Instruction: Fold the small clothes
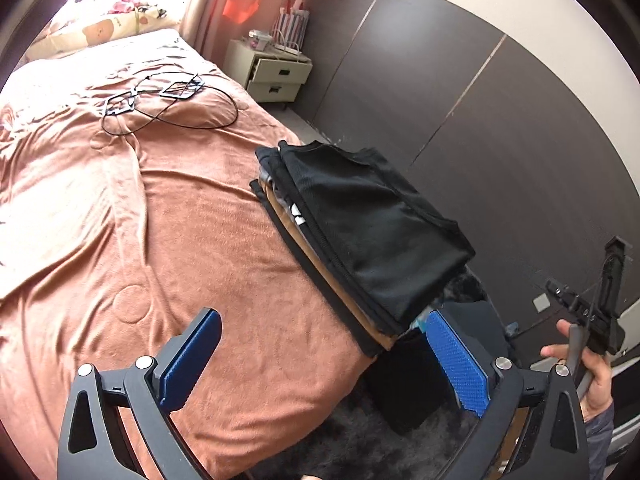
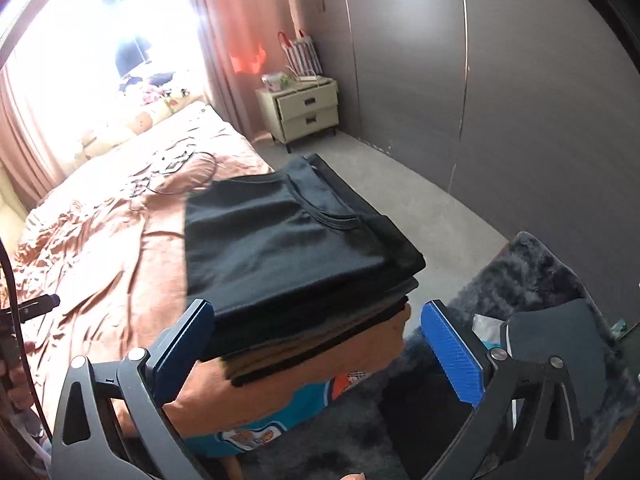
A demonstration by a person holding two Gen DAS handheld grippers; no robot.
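on bed corner: folded stack (image 1: 372, 236) | both tools spread, empty

A folded black knit garment (image 1: 372, 232) tops a stack of tan, grey and black folded clothes (image 2: 316, 344) on the salmon-pink fleece bedspread (image 1: 160, 220). Beyond the bed stands a cream 2-drawer nightstand (image 1: 276, 72) bearing a red-and-white striped bag (image 1: 292, 20).
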